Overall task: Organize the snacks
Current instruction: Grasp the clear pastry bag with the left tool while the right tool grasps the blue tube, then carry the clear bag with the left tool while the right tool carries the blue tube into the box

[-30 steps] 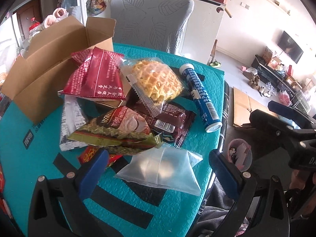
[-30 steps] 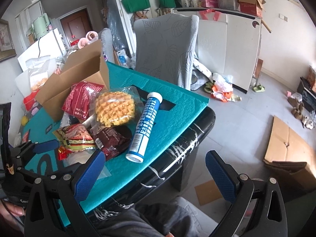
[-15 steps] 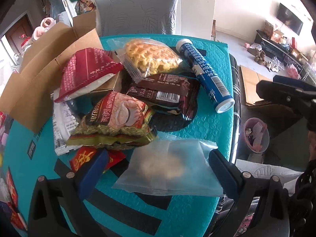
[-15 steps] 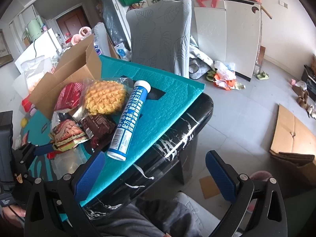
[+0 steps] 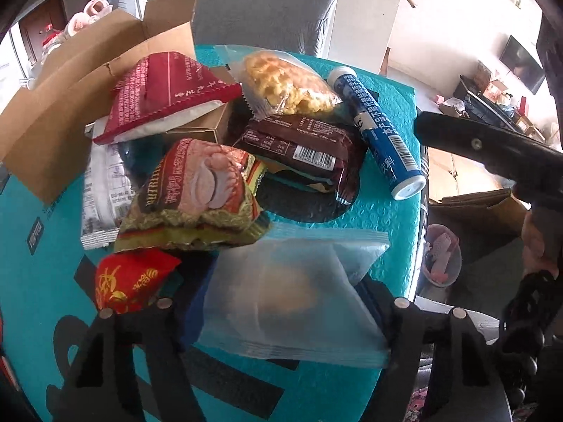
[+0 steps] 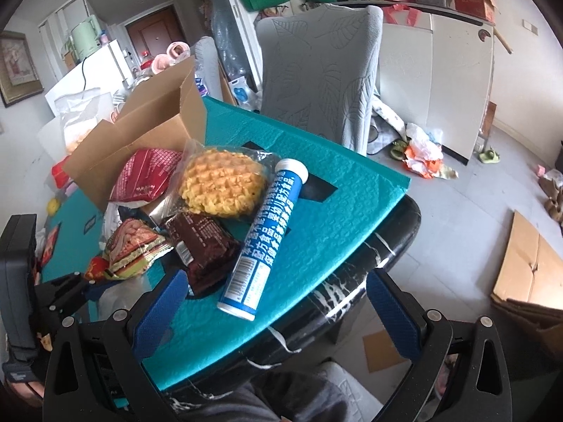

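Closing on the frosted packet [image 5: 292, 295] was the step in hand: the left gripper [image 5: 281, 313] had just been narrowing its jaws with that packet between them, the blue pads at its two side edges. Whether the pads already pressed on it I could not tell, since the film hid them. To do it well, I judged the jaws should squeeze only until the soft film buckled slightly, catching the sealed edges rather than crushing the pale cake inside, then lift straight up before swinging toward the cardboard box [image 5: 81, 105] at ten o'clock.

The packet lay on the teal table [image 5: 42, 281] at the near edge of the heap, at six o'clock from the green-and-pink bag [image 5: 197, 193] and just beside the small red packet [image 5: 133, 277]. Its long axis ran from six to twelve o'clock in the left wrist view, one sealed end toward the camera, the other toward the pile.

The right gripper [image 6: 278, 313] hung spread and empty near the table's edge, the blue tube [image 6: 264, 242] lying ahead of it, cap end toward one o'clock.
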`<state>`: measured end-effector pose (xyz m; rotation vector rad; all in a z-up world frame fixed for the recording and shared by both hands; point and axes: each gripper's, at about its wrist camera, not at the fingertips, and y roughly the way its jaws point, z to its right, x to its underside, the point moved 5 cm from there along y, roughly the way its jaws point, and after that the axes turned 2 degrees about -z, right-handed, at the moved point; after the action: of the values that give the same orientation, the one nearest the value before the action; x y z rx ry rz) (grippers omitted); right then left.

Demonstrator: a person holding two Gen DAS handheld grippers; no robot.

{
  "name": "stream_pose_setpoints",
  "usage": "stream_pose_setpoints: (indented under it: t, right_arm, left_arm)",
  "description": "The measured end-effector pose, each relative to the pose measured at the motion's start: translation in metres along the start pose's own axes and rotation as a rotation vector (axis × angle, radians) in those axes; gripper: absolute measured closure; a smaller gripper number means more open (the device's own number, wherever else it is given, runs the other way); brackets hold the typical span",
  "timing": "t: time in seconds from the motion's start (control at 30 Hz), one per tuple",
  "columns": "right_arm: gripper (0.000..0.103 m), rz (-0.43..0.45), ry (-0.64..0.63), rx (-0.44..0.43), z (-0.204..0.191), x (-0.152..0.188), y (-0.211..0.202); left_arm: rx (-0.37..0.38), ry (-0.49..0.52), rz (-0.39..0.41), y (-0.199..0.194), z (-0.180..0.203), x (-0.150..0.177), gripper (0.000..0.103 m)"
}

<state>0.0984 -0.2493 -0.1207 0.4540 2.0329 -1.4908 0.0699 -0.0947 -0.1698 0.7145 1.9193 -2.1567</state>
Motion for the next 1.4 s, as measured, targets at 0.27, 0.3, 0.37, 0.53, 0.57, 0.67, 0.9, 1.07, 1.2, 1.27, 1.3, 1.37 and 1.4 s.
stream_pose_setpoints:
  t: [0.27,0.3,0.37,0.53,0.57,0.67,0.9,1.07,1.2,1.27,1.3,1.37,1.4]
  right_arm:
    - [0.051,-0.07,0.046,-0.02,0.005,-0.011,0.044]
    - [0.052,-0.081,0.046,-0.027,0.004,-0.011,0.048]
    - [0.052,-0.088,0.023,-0.006,0.001,-0.01,0.055]
    - [0.072,-0.06,0.026,-0.02,-0.001,-0.01,0.053]
    - [0.073,-0.056,0.024,-0.017,-0.001,-0.009,0.05]
    - [0.075,-0.042,0.028,-0.03,0.0,-0.007,0.042]
    - [0.075,-0.013,0.052,-0.09,-0.008,0.004,0.016]
    - [0.075,-0.002,0.041,-0.149,-0.027,0.009,0.003]
    - [0.075,-0.016,0.021,-0.217,-0.046,0.013,-0.003]
    - [0.075,-0.027,-0.002,-0.24,-0.059,0.015,-0.003]
    - [0.075,-0.032,-0.015,-0.249,-0.065,0.016,-0.003]
    - [0.075,-0.038,-0.037,-0.269,-0.077,0.016,-0.003]
    - [0.075,-0.04,-0.047,-0.279,-0.083,0.015,-0.003]
  left_arm:
    - [0.008,-0.058,0.061,-0.027,-0.008,0.004,0.032]
    - [0.009,-0.06,0.068,-0.031,-0.009,0.004,0.032]
    - [0.014,-0.069,0.076,-0.035,-0.01,0.003,0.032]
    - [0.055,-0.1,0.082,-0.045,-0.017,0.006,0.032]
    - [0.063,-0.108,0.084,-0.048,-0.019,0.008,0.032]
    - [0.073,-0.121,0.1,-0.051,-0.014,0.001,0.032]
    - [0.096,-0.165,0.153,-0.072,-0.02,-0.006,0.032]
    - [0.019,-0.156,0.209,-0.095,-0.028,-0.006,0.032]
    - [-0.012,-0.17,0.226,-0.1,-0.039,-0.006,0.032]
    - [-0.018,-0.183,0.231,-0.1,-0.046,-0.006,0.032]
    - [-0.02,-0.191,0.235,-0.099,-0.049,-0.006,0.032]
    - [-0.029,-0.204,0.241,-0.102,-0.057,-0.007,0.032]
    - [-0.035,-0.209,0.246,-0.105,-0.061,-0.006,0.032]
